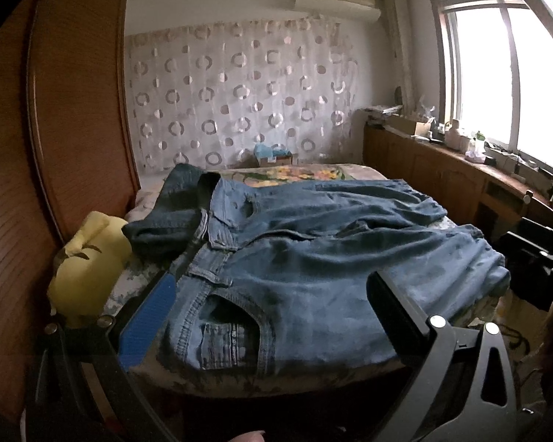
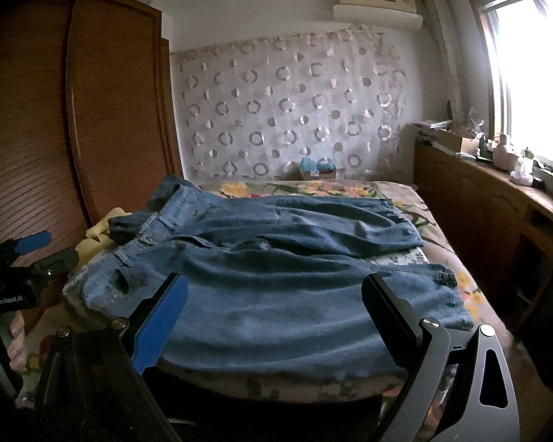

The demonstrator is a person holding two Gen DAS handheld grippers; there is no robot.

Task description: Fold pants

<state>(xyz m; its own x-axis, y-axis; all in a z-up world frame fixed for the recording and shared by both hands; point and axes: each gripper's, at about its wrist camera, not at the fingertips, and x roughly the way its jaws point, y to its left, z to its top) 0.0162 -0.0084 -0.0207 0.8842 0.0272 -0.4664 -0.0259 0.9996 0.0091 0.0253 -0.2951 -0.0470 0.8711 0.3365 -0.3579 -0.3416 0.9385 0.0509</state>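
Note:
Blue jeans (image 1: 313,258) lie spread across the bed, waistband to the left, legs running right; they also show in the right wrist view (image 2: 276,276). My left gripper (image 1: 272,294) is open and empty, hovering over the front pocket area near the waistband. My right gripper (image 2: 276,294) is open and empty, over the near leg close to the bed's front edge. The left gripper (image 2: 37,254) shows at the left of the right wrist view, apart from the jeans.
A yellow pillow (image 1: 88,258) lies left of the waistband against a wooden wardrobe (image 1: 55,110). The floral bedsheet (image 2: 405,191) shows beyond the jeans. A wooden cabinet (image 1: 442,169) with clutter runs along the right under the window. A box (image 1: 272,154) sits at the bed's far end.

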